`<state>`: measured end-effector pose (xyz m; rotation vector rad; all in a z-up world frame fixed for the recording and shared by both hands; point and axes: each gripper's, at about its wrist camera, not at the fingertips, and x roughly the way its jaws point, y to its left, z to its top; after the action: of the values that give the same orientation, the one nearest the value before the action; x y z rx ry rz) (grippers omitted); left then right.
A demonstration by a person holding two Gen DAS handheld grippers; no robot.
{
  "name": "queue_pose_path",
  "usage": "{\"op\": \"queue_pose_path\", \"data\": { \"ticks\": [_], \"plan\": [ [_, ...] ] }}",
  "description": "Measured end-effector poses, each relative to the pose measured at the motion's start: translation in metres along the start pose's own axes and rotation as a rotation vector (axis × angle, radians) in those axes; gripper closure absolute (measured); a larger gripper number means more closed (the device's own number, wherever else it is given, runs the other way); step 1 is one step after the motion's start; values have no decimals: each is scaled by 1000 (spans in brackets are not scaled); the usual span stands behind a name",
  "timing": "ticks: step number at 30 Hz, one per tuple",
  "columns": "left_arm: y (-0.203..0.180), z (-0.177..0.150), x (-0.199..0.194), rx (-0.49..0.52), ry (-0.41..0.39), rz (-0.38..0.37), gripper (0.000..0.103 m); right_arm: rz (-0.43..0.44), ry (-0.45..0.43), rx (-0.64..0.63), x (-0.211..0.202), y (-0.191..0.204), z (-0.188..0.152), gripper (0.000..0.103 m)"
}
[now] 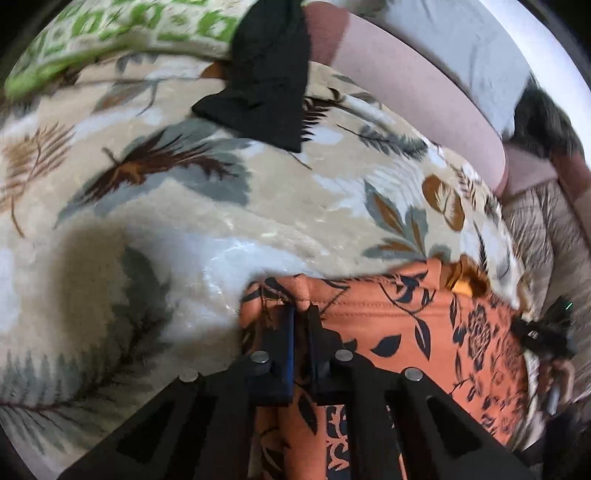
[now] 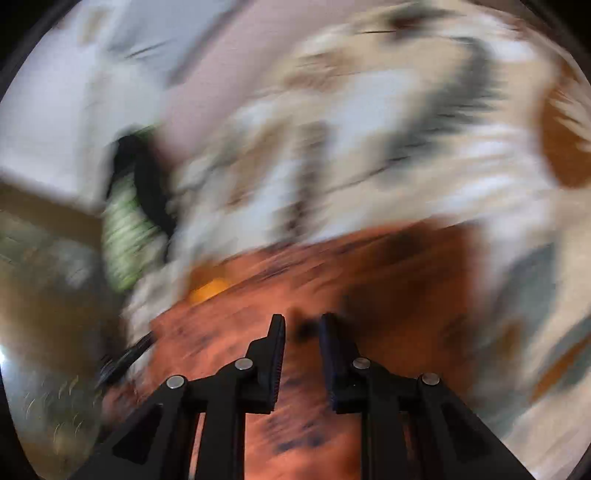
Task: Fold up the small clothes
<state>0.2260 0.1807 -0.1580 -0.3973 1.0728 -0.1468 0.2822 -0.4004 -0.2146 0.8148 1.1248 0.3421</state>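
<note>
1. Left wrist view, 10 o'clock: green-and-white patterned cloth (image 1: 122, 33) lies at the far edge of the leaf-print blanket (image 1: 207, 221).
2. 12 o'clock: black garment (image 1: 266, 81) lies crumpled on the blanket, partly over the green cloth.
3. 6 o'clock: left gripper (image 1: 303, 314), jaws nearly together, pinching a raised fold at the top edge of the orange floral garment (image 1: 406, 332).
4. The garment spreads from 6 to 4 o'clock on the blanket; a yellow tag (image 1: 461, 286) shows at its upper edge.
5. 4 o'clock: a hand (image 1: 561, 376) on the other tool, at the garment's far side.
6. Right wrist view, heavily blurred: right gripper (image 2: 303, 325) over the orange garment (image 2: 369, 280), jaws narrowly apart; whether cloth is pinched, cannot tell.
</note>
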Motion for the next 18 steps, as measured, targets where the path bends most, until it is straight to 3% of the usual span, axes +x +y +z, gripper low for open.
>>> {"op": "queue_pose_path", "data": {
  "ticks": [1, 4, 5, 6, 7, 8, 9, 10, 11, 13, 14, 15, 16, 17, 18],
  "plan": [
    [-1, -1, -1, 10, -6, 13, 95, 42, -6, 56, -1, -10, 1, 90],
    [-10, -2, -9, 54, -26, 48, 95, 5, -25, -33, -11, 8, -7, 85],
    [-12, -1, -13, 62, -39, 47, 86, 18, -46, -39, -19, 12, -10, 85],
    [-13, -2, -17, 72, -49, 36, 63, 31, -85, -50, -31, 16, -12, 85],
    [-15, -2, -19, 74, -52, 19, 50, 8, -132, -66, -43, 18, -13, 83],
    [-15, -3, -19, 70, -56, 15, 36, -34, -169, -80, -51, 19, -15, 71],
    [-14, -3, -17, 74, -58, 23, 36, -96, -193, -94, -58, 20, -16, 37],
    [-13, -3, -12, 78, -49, 33, 36, -143, -199, -103, -59, 20, -16, 19],
    [-11, -3, -7, 70, -39, 36, 37, -188, -198, -123, -57, 20, -17, 11],
    [-8, -3, 0, 59, -23, 37, 52, -175, -143, -144, -44, 21, -14, 11],
    [-9, -3, 1, 68, -25, 71, 68, -169, -114, -153, -34, 22, -14, 13],
    [-8, -4, -1, 66, -28, 84, 82, -171, -90, -157, -25, 23, -12, 24],
    [-5, -2, -3, 50, -35, 91, 87, -175, -60, -152, -15, 21, -11, 40],
    [-2, -1, -4, 38, -41, 100, 90, -202, -37, -131, -8, 17, -9, 80],
    [4, -1, -4, 23, -45, 105, 90, -184, -60, -117, -10, 13, -8, 81]
  ]
}}
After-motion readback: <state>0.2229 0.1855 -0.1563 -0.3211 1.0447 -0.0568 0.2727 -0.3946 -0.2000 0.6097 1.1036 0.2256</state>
